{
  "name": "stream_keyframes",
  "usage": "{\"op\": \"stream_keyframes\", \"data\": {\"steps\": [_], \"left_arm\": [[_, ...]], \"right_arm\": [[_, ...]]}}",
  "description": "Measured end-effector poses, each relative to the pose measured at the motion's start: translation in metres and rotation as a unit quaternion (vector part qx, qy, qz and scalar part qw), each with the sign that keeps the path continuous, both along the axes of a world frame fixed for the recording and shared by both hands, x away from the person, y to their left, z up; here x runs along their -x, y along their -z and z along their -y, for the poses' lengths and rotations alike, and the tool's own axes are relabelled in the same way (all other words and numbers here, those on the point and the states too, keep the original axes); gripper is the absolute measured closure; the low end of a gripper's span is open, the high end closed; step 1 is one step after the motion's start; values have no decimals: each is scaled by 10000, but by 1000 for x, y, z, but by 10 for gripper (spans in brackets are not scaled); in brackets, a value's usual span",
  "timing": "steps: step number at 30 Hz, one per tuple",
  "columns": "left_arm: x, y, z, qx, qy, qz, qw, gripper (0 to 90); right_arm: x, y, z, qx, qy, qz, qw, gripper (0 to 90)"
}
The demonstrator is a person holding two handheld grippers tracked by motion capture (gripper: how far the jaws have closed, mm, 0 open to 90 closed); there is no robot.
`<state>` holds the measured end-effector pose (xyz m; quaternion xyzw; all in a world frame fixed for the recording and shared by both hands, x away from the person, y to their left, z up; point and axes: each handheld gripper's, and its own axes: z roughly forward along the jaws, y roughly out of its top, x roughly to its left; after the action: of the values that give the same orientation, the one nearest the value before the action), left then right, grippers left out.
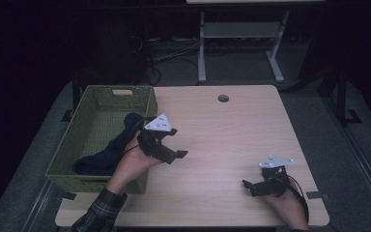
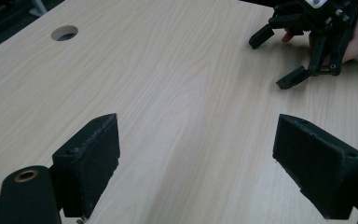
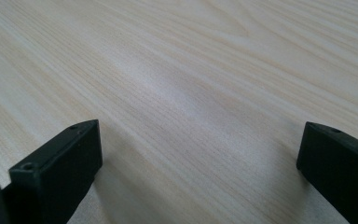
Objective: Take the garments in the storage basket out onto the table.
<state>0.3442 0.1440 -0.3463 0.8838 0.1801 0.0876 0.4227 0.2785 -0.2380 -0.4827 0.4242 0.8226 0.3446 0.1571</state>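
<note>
A pale wood-grain counter [image 1: 232, 145] stands in a dark room, with a round cable hole [image 1: 223, 98] near its far edge. At its left edge sits a green woven basket [image 1: 92, 104] holding a dark sock [image 1: 108, 150]. The left gripper [image 1: 174, 143] hovers just right of the basket, above bare wood, its jaws spread wide and empty. The right gripper [image 1: 248, 186] rests low near the counter's front right corner, jaws also wide and empty. Behind the counter, grey floor, tangled cables [image 1: 166, 53] and the white legs of another desk [image 1: 202, 48] show dimly.
</note>
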Motion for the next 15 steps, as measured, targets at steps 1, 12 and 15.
{"op": "stream_keyframes", "data": {"steps": [1, 12, 15], "left_arm": [[0, -1, -1, 10, -27, 4, 10000, 145], [-2, -14, -23, -19, -196, 43, 9998, 145], [-3, -16, -28, 1, -237, 62, 9997, 145]], "right_arm": [[0, 0, 0, 0, 1, 2, 10000, 0], [0, 0, 0, -1, 1, 0, 10000, 0], [0, 0, 0, -1, 1, 0, 10000, 0]]}}
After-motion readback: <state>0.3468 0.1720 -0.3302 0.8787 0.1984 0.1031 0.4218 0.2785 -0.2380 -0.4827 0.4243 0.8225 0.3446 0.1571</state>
